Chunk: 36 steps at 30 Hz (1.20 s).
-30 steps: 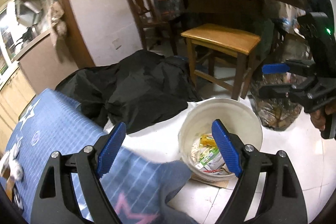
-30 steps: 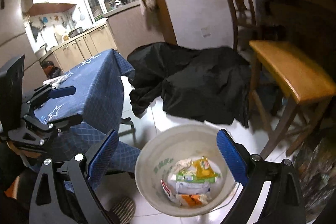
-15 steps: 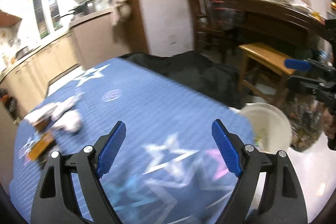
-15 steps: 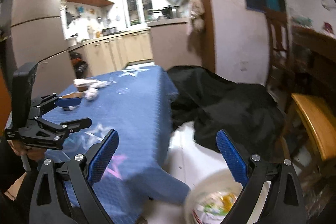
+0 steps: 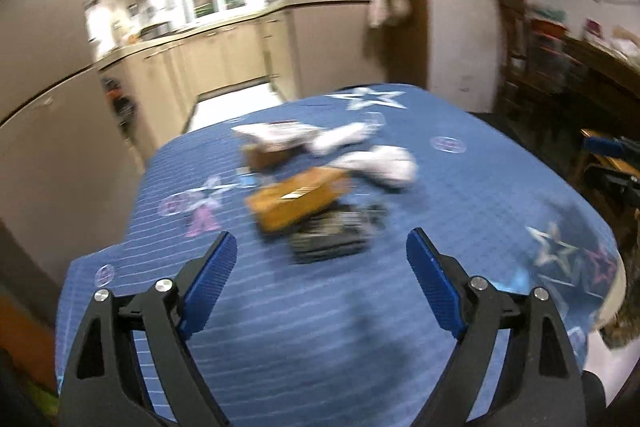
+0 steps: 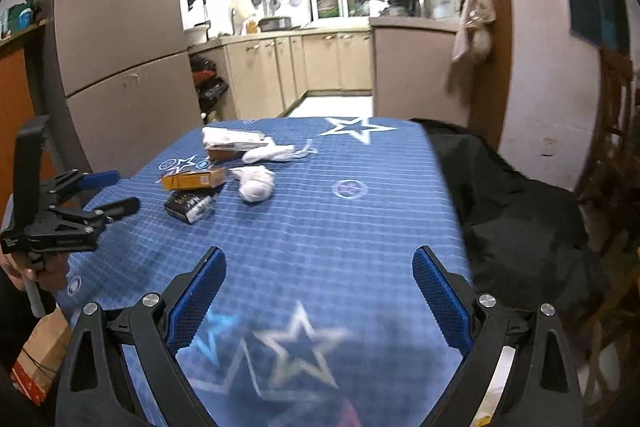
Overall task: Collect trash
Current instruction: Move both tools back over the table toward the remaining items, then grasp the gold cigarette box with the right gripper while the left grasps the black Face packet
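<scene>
Left wrist view is showing the left claw (image 5: 320, 263) gaping wide w/ nothing between its blue pads, hanging over the near edge of the table (image 5: 460, 195). Just ahead of it, toward the table's middle, the trash is lying in a loose cluster: a black packet (image 5: 332, 233) nearest, an orange box (image 5: 298, 201) touching it behind, white crumpled tissue (image 5: 380, 165) to the right, and a white-topped carton (image 5: 274, 143) further back toward the far edge. Picture is blurring, so finer detail is lost.

Right wrist view is showing the right claw (image 6: 318, 291) equally wide and empty, hovering over the near edge closer to the right corner, well apart from the pile.

Step in hand, prob: approaching the table for a pickup. Next move is calling for lowering the left claw over the black packet and squeezing, since it's nearest.

Only the right view is giving sharp outlines, the left claw's body from the side near the left edge, plus black cloth (image 6: 520, 211) heaped off the right edge. Only the left view is catching a sliver of the right claw's tip at the frame's right rim.
</scene>
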Available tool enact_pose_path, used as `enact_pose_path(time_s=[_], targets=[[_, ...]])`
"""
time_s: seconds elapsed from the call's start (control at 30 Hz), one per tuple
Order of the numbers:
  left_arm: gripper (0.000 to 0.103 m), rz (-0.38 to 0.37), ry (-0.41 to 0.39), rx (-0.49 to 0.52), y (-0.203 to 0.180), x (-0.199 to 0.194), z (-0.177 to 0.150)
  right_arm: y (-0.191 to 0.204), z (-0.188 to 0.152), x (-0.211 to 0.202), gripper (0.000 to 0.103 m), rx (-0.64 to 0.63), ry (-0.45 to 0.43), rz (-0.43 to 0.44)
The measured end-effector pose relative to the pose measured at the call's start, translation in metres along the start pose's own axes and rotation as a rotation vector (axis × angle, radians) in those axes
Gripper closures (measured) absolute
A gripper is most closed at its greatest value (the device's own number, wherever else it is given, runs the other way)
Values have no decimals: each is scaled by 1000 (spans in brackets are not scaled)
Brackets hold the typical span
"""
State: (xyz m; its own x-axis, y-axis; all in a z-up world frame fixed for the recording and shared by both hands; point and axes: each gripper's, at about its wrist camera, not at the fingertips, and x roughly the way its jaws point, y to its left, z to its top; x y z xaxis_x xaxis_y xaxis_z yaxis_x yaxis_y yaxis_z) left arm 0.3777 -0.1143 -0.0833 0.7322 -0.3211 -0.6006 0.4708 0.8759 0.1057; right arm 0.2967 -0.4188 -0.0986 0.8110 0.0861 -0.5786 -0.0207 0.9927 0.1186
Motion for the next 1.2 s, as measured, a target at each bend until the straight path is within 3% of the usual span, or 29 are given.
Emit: enact_pose_path(time_s=[0.17,0.27,0.37,0.43,0.53,0.6,0.7,0.73,0.8,0.83,0.87,0.9,0.97,1.0,1.1,1.13,1.2], targets=[[17,82,4,-38,50,19,23,22,39,61,10,7,65,-10],[16,110,43,-50,76,69,74,28,55,78,10,41,63,-39],[13,199,149,-57,94,155,141,28,55,70,10,126,40,-17],[13,262,257,-50,99,216,168,30,48,61,10,154,30,-17],[13,303,411,-31,99,282,173,38,32,49,10,117,45,-59],[17,253,500,-17,95,300,162,38,21,47,10,86,67,-81],[19,122,454,-53,92,271,146,30,10,43,10,107,62,-62],[20,33,457,-66,88,249,132,26,7,41,10,124,52,-46],[21,-93,451,9,65,208,102,25,3,38,10,135,37,-19],[21,-84,411,80,53,191,94,26,1,37,10,128,31,-14],[21,-26,356,136,47,166,84,28,0,37,10,115,27,-19],[21,-23,313,85,55,142,78,32,-3,35,10,90,21,-24],[22,-129,265,-66,74,109,70,38,-7,33,10,56,16,-18],[22,-143,240,-70,78,97,66,39,-10,33,10,53,19,-12],[20,-45,233,-36,76,101,55,39,-16,37,10,91,35,0],[20,-52,288,-52,75,112,48,39,-16,38,10,100,38,-1],[20,-49,259,-71,71,104,37,41,-19,36,10,79,37,-25]])
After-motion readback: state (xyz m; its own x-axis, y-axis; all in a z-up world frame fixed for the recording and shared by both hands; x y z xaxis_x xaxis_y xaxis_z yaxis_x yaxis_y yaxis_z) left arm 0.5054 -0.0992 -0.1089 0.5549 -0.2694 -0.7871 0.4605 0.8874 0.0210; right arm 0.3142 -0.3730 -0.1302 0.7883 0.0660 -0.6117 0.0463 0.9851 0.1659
